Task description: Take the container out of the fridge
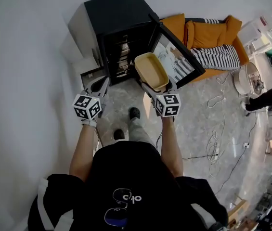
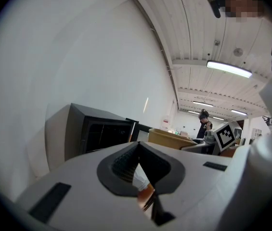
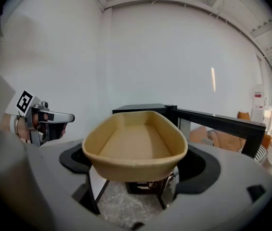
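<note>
Since the tan container is clamped by its near end in the right gripper, it's up in the air just in front of the black fridge, clear of the shelves and over the marble-look floor. It's empty inside. The fridge door is swung open to the right. The left gripper is off beside it, jaws pinched together on nothing. An orange sofa sits behind the door.
</note>
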{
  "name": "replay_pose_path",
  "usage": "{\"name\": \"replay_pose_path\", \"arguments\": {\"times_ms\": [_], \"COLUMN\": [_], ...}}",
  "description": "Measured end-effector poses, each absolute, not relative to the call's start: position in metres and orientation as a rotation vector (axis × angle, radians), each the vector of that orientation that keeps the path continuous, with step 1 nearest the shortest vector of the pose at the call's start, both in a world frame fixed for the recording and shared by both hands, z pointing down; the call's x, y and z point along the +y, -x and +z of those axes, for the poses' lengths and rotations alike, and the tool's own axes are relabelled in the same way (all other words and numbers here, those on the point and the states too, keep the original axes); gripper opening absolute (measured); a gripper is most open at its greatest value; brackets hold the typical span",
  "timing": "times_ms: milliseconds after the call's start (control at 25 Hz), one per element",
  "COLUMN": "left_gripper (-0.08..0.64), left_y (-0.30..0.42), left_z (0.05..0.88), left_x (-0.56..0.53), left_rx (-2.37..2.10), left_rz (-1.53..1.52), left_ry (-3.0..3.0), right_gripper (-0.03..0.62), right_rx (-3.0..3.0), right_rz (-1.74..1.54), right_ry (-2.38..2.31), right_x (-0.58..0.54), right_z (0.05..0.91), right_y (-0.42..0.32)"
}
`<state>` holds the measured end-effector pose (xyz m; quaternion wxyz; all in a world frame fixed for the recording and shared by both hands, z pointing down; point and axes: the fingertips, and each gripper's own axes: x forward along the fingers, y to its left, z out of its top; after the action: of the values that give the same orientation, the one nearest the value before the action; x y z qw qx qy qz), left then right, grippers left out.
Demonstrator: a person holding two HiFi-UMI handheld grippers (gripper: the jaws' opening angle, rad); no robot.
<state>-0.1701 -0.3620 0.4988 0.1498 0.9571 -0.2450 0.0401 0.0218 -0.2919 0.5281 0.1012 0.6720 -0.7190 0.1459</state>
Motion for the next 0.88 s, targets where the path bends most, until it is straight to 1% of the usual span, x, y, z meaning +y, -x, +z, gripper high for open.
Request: {"name": "replay_pose_path", "arguments": {"times_ms": [440,880], "left_gripper": [0.003,0.003], "left_y": [0.164,0.147], "left_z": [0.505,0.492], "left_x": [-0.328,-0.315], "left_rx": [-0.635,-0.573], "left_rz": [0.149,0.146], "left_ry": [-2.797,-2.847], "right_gripper": [0.526,0.525], "right_rx": [-2.043,-1.982], "right_rz": [0.464,0.464], "right_ry": [-2.082,-2.104], "right_x": [-0.235,-0.203], "right_z": [0.543,0.546], "right_y": [-0.014,-0.026]}}
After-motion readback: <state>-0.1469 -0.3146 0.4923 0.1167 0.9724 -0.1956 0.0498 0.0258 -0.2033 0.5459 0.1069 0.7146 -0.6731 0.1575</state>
